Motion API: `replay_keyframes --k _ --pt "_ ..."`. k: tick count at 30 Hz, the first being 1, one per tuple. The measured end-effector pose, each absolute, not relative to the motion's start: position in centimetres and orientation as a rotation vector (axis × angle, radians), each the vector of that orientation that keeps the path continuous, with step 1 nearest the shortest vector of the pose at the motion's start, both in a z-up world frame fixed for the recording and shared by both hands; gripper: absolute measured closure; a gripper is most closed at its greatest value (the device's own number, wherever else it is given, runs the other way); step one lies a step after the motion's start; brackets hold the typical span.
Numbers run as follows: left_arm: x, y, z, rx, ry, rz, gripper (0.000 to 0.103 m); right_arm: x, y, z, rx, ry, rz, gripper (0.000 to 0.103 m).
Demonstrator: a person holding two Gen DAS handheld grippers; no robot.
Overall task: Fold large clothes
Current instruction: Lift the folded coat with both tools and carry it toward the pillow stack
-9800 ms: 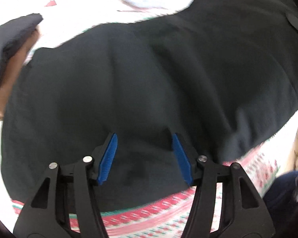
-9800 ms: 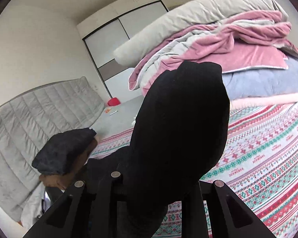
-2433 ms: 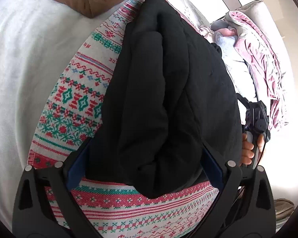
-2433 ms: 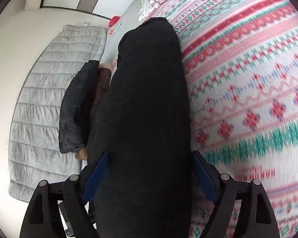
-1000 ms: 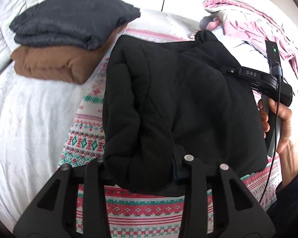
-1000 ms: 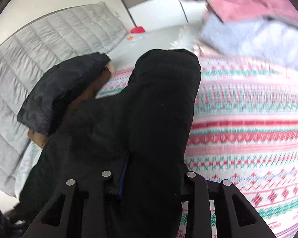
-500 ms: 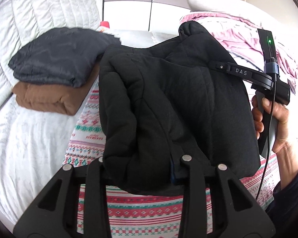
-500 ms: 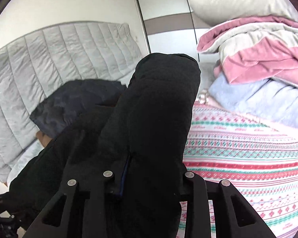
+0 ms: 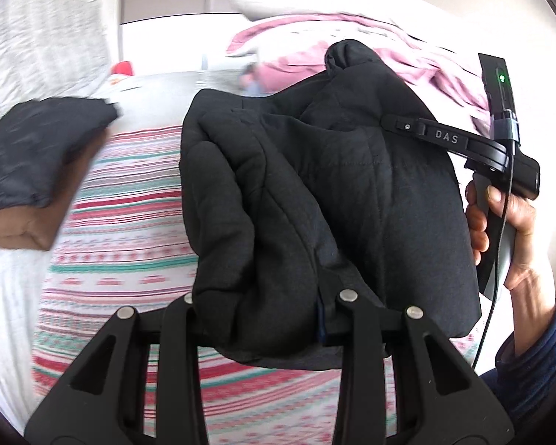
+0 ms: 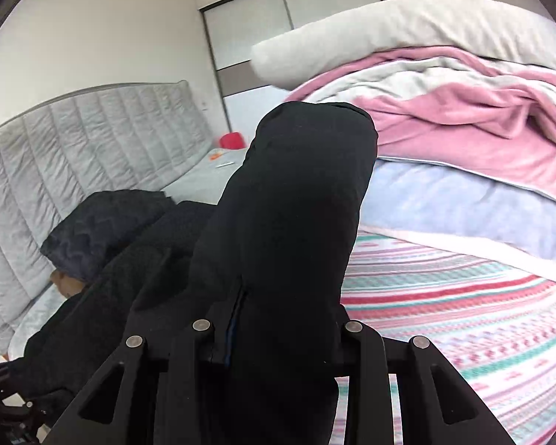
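Observation:
A folded black padded jacket (image 9: 315, 193) hangs in the air above the patterned bedspread (image 9: 122, 244), held at both ends. My left gripper (image 9: 263, 307) is shut on its near edge; the jacket hides the fingertips. My right gripper (image 10: 278, 319) is shut on the other end of the jacket (image 10: 289, 222), which covers its fingers. The right gripper's handle (image 9: 496, 163) shows in the left wrist view, held by a hand at the jacket's right side.
A stack of a folded dark grey jacket (image 9: 37, 148) on a brown one (image 9: 29, 222) lies at the left of the bed. Piled pink and grey bedding (image 10: 463, 118) lies on the right. A grey padded headboard (image 10: 74, 148) and a wardrobe (image 10: 289, 18) stand behind.
Both grippers have lifted the folded jacket higher off the bed and tilted upward. The stack of folded clothes has slid toward the left edge of the left wrist view.

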State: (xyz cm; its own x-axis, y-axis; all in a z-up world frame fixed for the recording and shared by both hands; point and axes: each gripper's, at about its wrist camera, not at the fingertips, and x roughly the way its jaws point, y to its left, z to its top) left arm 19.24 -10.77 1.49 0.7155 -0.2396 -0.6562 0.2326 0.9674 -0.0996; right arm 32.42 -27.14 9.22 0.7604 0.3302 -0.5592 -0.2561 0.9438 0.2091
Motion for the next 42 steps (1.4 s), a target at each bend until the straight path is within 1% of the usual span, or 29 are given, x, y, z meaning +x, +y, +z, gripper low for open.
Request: replay_keyframes --k 7,11,17,20,22,26,30,33,35,37,38,40,42 --pt "18.1 -21.4 1.0 0.064 0.695 -0.457 0.068 29.2 -38.4 10.1 0.121 0.639 0.231 0.071" --pt "17.9 -26.9 0.4 0.060 0.703 -0.546 0.068 27.7 -45.7 10.9 0.121 0.638 0.201 0.071" --pt "17.2 -36.3 -0.1 0.028 0.741 -0.703 0.068 27.3 -57.1 10.9 0.071 0.712 0.193 0.071" --pt "16.0 -41.5 -1.1 0.054 0.746 -0.768 0.068 27.0 -62.6 10.8 0.035 0.754 0.194 0.071" --pt "15.4 -44.4 -2.0 0.069 0.762 -0.809 0.068 26.9 -66.7 10.3 0.019 0.801 0.183 0.071" --pt "15.2 -49.5 -3.7 0.078 0.816 -0.856 0.068 27.7 -71.8 7.4 -0.004 0.899 0.156 0.070" --pt "14.6 -52.9 -3.9 0.138 0.777 -0.873 0.068 28.5 -75.7 5.2 0.010 0.944 0.137 0.070" --pt "15.1 -55.0 -5.1 0.164 0.798 -0.880 0.068 29.7 -78.8 3.7 0.046 0.966 0.113 0.069" --pt "15.2 -55.7 -6.8 0.187 0.841 -0.886 0.067 30.4 -80.1 2.1 0.068 0.994 0.088 0.066" --pt "14.7 -55.7 -8.6 0.188 0.872 -0.902 0.065 30.6 -81.3 -0.4 0.076 1.050 0.011 0.055" --pt "14.7 -55.5 -8.9 0.185 0.871 -0.918 0.062 30.5 -81.8 -1.5 0.077 1.066 -0.027 0.051" --pt "14.4 -54.9 -9.2 0.169 0.867 -0.944 0.060 29.5 -83.2 -2.6 0.131 1.032 -0.068 0.039" --pt "14.5 -54.2 -9.1 0.138 0.909 -0.971 0.056 28.3 -84.2 -1.8 0.172 0.980 -0.107 0.038"
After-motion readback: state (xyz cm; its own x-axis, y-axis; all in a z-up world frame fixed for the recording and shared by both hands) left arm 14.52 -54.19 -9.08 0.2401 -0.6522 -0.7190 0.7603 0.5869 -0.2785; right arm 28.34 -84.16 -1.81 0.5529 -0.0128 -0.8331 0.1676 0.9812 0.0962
